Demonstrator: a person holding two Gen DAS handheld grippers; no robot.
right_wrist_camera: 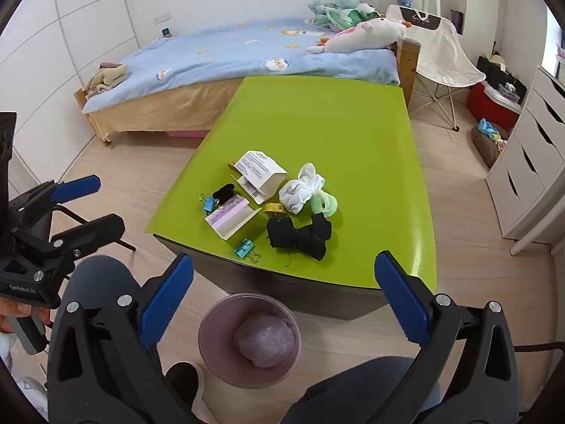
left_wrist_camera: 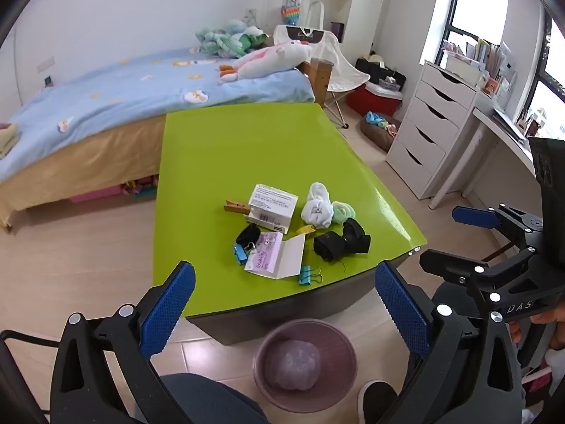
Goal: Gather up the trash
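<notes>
A green table (left_wrist_camera: 247,148) (right_wrist_camera: 317,116) holds a cluster of small items: a white cardboard box (left_wrist_camera: 272,206) (right_wrist_camera: 259,173), an opened flat white and pink carton (left_wrist_camera: 273,256) (right_wrist_camera: 229,219), white socks (left_wrist_camera: 317,206) (right_wrist_camera: 300,189), black socks (left_wrist_camera: 340,240) (right_wrist_camera: 300,235), binder clips (left_wrist_camera: 310,275) (right_wrist_camera: 246,249) and a wooden clothespin (left_wrist_camera: 236,206). A pink wastebasket (left_wrist_camera: 305,364) (right_wrist_camera: 250,339) with a crumpled wad inside stands on the floor before the table. My left gripper (left_wrist_camera: 282,314) and right gripper (right_wrist_camera: 282,307) are both open and empty, held above the basket, short of the table's near edge.
A bed (left_wrist_camera: 106,106) with blue bedding and plush toys stands behind the table. A white folding chair (right_wrist_camera: 445,56), a white drawer unit (left_wrist_camera: 430,123) and a desk stand at the right. The person's knees (left_wrist_camera: 212,399) and shoe (left_wrist_camera: 376,399) are beside the basket.
</notes>
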